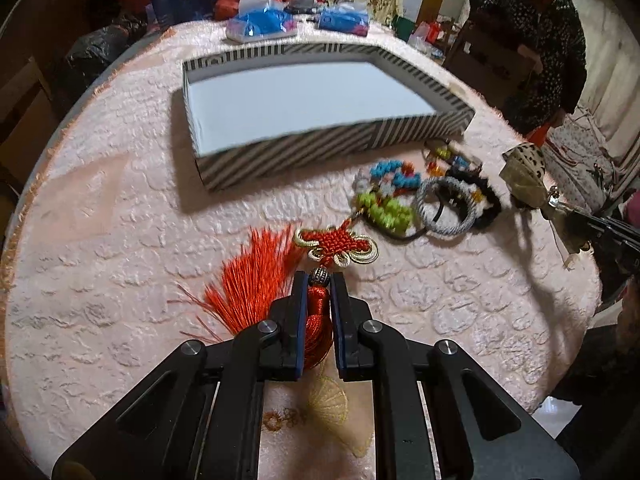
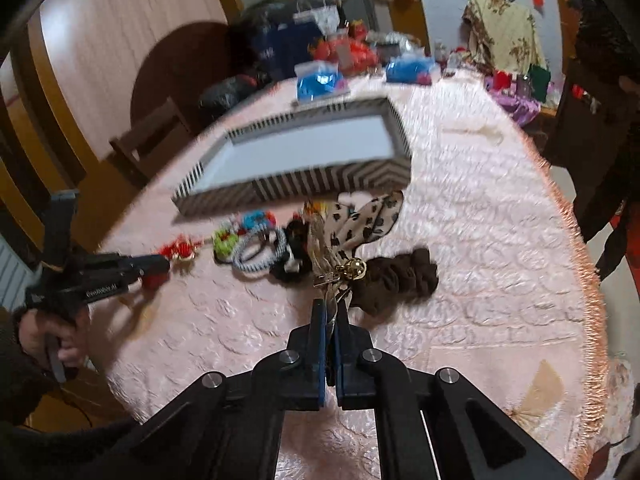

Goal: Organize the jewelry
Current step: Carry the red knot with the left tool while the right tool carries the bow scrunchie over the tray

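Note:
My left gripper [image 1: 319, 280] is shut on the red tassel [image 1: 318, 320] of a Chinese-knot ornament [image 1: 338, 244] that lies on the pink tablecloth. My right gripper [image 2: 330, 306] is shut on a spotted beige bow hair clip [image 2: 360, 220] with a gold bell [image 2: 354, 269], held above the table; it also shows in the left wrist view [image 1: 524, 172]. A striped open box [image 1: 320, 152] with a white inside stands behind. A pile of beaded trinkets [image 1: 388, 200], a striped bangle [image 1: 444, 208] and a black scrunchie [image 1: 486, 200] lies in front of the box.
A brown scrunchie [image 2: 404, 276] lies right of the pile. Blue packets [image 1: 260, 24] and bags stand at the table's far edge. A chair [image 2: 156, 140] is at the left. People [image 1: 536, 32] stand at the right.

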Demonstrator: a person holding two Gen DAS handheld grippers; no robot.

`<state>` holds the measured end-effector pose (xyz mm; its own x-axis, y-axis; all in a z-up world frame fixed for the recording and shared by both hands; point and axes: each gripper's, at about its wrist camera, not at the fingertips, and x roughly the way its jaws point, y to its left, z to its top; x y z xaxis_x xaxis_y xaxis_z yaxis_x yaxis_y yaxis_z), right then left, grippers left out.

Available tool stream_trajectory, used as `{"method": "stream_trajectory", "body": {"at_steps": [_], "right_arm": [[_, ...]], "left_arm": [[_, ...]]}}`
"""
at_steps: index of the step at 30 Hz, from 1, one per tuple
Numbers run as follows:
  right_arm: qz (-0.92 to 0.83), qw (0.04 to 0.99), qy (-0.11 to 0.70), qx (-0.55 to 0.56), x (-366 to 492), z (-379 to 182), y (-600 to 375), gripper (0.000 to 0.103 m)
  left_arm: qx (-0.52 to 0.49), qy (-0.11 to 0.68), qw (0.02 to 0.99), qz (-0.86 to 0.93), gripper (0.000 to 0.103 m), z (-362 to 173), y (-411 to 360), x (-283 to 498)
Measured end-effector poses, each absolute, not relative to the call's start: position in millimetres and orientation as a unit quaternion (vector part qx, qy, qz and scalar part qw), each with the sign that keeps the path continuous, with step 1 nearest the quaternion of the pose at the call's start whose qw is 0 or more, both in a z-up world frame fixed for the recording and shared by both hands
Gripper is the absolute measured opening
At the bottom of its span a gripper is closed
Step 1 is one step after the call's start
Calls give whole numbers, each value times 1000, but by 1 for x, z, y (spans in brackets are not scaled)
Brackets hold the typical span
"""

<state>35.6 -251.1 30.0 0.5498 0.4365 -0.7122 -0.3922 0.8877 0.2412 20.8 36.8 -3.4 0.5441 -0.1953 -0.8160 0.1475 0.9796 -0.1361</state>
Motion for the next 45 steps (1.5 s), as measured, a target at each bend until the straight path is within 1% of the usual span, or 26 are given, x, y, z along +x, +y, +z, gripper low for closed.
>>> {"method": "stream_trajectory", "body": {"at_steps": [5,14,19,22,25,27,29,30,35,41,45], "right_arm": [[241,886,393,40,35,47,-251,3],[238,891,385,16,49,77,-237,3],[245,896,368,38,60,100,-239,3],[249,892,376,18,75,109,-231,3],[248,904,349,11,90,136,-233,3],[234,902,363,17,104,146,-234,3],[249,907,339,22,104,163,-234,3],[248,908,338,21,106,166,-234,3],[240,900,363,26,139,156,-224,3],[245,891,380,24,183,130,-200,3],[260,883,390,27,209,105,-179,3]], "left_arm": [[-37,446,888,-106,10,24,42,20],[-47,401,905,-130,10,82,45,35],[-53,380,913,-139,10,114,50,48],[-34,363,920,-140,10,138,48,66],[-25,351,925,-146,10,165,47,88],[-18,350,926,-138,10,179,47,97],[-2,329,933,-145,10,190,44,95],[20,324,936,-139,10,190,39,97],[7,349,928,-128,10,166,39,129],[-35,385,918,-88,10,123,50,182],[-65,402,911,-65,10,97,63,203]]}}
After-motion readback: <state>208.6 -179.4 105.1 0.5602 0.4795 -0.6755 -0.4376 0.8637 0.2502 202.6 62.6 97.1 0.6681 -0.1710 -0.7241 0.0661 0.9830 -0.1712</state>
